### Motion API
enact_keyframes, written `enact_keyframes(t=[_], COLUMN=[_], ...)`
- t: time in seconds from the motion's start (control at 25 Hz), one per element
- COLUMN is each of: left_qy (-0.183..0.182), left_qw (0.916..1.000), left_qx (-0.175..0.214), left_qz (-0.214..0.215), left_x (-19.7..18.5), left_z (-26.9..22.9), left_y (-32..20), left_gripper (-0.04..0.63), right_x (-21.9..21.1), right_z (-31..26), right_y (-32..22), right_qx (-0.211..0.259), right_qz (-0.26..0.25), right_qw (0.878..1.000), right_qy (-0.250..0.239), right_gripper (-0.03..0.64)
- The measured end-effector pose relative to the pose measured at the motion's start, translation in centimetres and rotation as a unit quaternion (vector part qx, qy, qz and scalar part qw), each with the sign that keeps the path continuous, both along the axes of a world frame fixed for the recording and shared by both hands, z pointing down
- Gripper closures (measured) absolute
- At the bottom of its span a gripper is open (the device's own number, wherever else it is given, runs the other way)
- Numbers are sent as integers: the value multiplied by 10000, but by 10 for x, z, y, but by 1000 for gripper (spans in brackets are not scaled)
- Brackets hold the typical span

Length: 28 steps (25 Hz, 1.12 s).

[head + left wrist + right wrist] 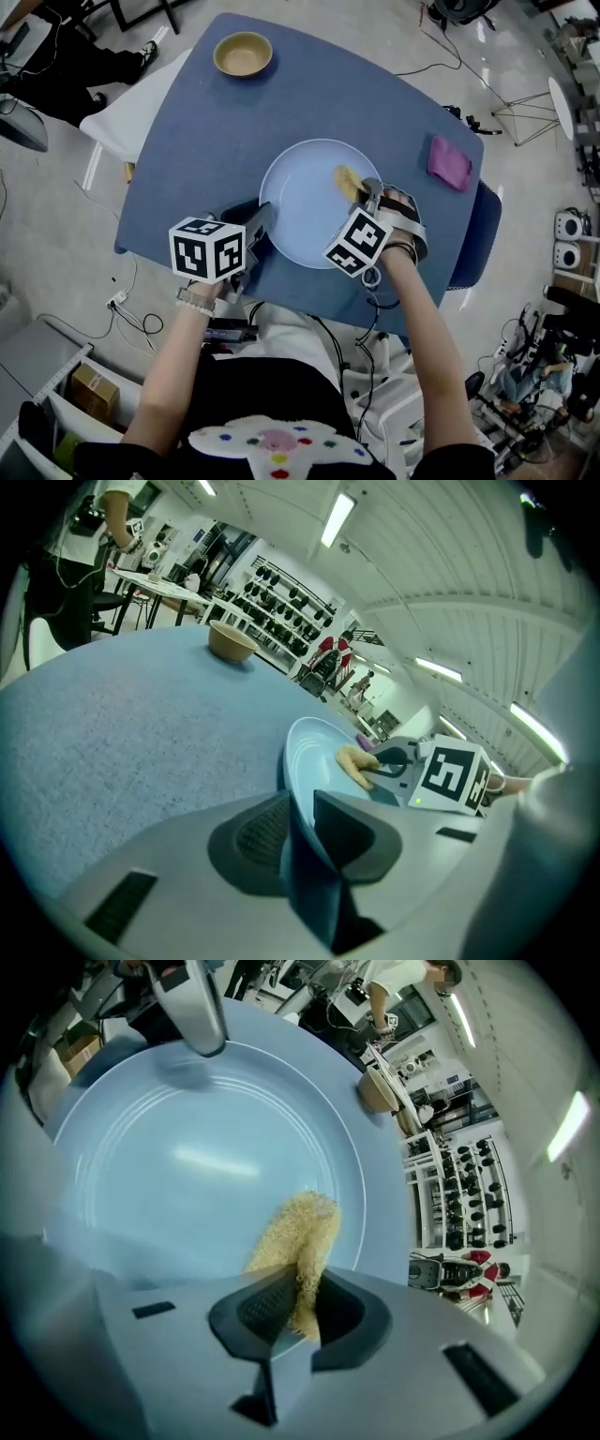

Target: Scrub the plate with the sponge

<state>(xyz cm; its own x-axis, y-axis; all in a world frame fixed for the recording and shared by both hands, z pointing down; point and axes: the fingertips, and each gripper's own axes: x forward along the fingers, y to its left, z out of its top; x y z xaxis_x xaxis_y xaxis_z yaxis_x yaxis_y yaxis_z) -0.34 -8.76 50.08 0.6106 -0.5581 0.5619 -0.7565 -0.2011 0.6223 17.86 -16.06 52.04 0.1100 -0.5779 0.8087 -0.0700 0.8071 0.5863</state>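
Two grips: left gripper (265,215) clamps the plate (300,206) rim; right gripper (368,193) pinches the sponge (298,1232), pointing lengthwise ahead of its jaws.

Seen from above were one blue table (216,141), one pale blue plate (305,202), one yellow sponge (347,181), one tan bowl (243,54) and one purple cloth (450,161). Two grippers showed, one left gripper (264,217) and one right gripper (368,190), on one person's two forearms (173,370). One cardboard box (94,389) was also visible.
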Motion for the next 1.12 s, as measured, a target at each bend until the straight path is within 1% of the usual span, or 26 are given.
enact_keyframes(t=[0.12, 0.28, 0.64, 0.92, 1.12], left_qy=[-37, -55, -30, 14, 42], left_qw=[10000, 10000, 10000, 10000, 10000], left_qx=[-2, -1, 6, 1, -4], left_qz=[28, 19, -29, -81, -65], left_x=[1, -1, -1, -2, -3], left_z=[0, 0, 2, 1, 2], left_y=[0, -1, 1, 3, 2], left_gripper=[515, 515, 515, 515, 515], right_x=[-3, -15, -41, -68, -88], right_z=[0, 1, -1, -8, -1], right_y=[-9, -21, -30, -24, -17], right_qx=[31, 61, 269, 315, 230], right_qz=[84, 14, -678, -998, -1140], right_qw=[9999, 9998, 9971, 9938, 9916], right_qy=[-79, -191, -240, -374, -566], right_gripper=[569, 571, 572, 574, 574])
